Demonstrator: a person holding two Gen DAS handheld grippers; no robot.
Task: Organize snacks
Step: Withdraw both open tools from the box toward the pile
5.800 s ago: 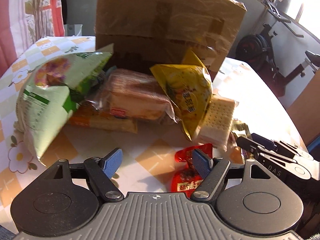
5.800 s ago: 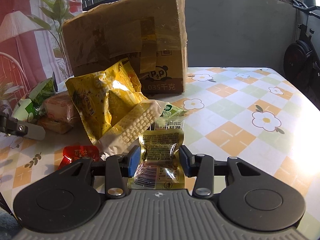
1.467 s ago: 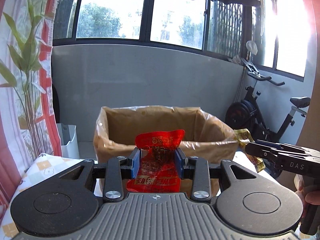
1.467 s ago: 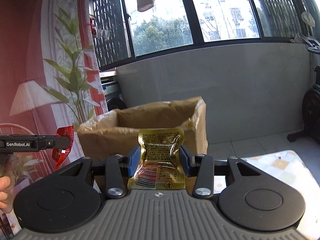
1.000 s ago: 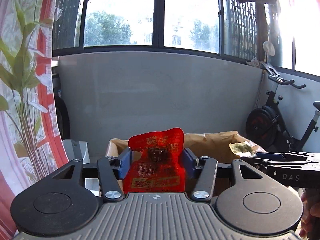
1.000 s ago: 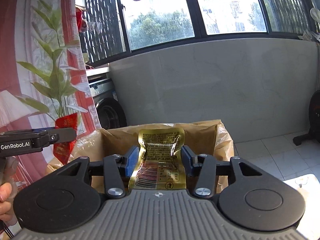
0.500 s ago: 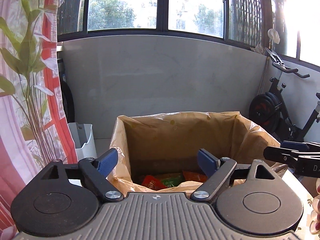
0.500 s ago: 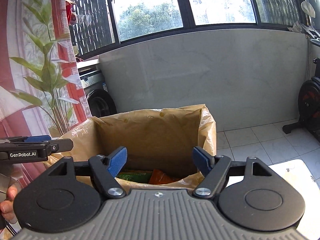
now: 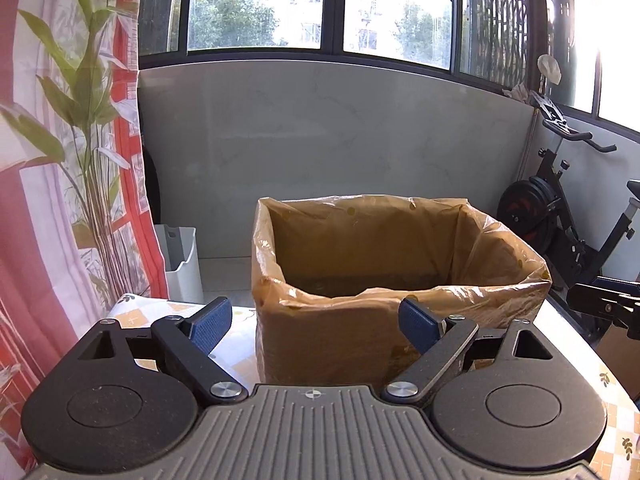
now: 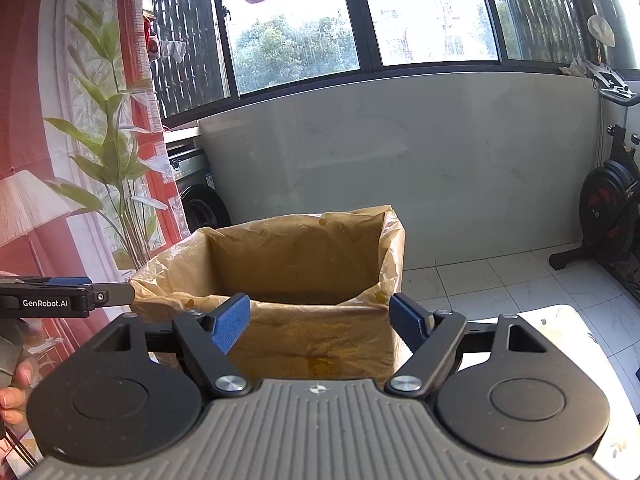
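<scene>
Brown box: the box (image 9: 360, 332) stands on the table (image 9: 236, 344), lined with thin amber plastic, its top open; it sits straight ahead of both grippers, in the middle distance of each view.
Left gripper: the left gripper (image 9: 316, 322) has its jaws spread wide with nothing between the blue pads; only the box's near wall shows through the gap.
Right gripper: the right gripper (image 10: 320, 322) is opening, its jaws already well apart, and no snack lies between them.
Snacks: none shows in either view; the floor of the box is hidden by its near wall, so what it holds cannot be told.
Done: judging by two empty grippers facing the open box, no snack is in transit at this moment.
Left to do: any snacks on the near part of the table are out of both views, so the count left cannot be told; if some remain, each gripper is free for another pick.
Surroundings: a bin (image 9: 182, 264) stands on the floor to the far left, an exercise bike (image 9: 560, 216) to the far right.
</scene>
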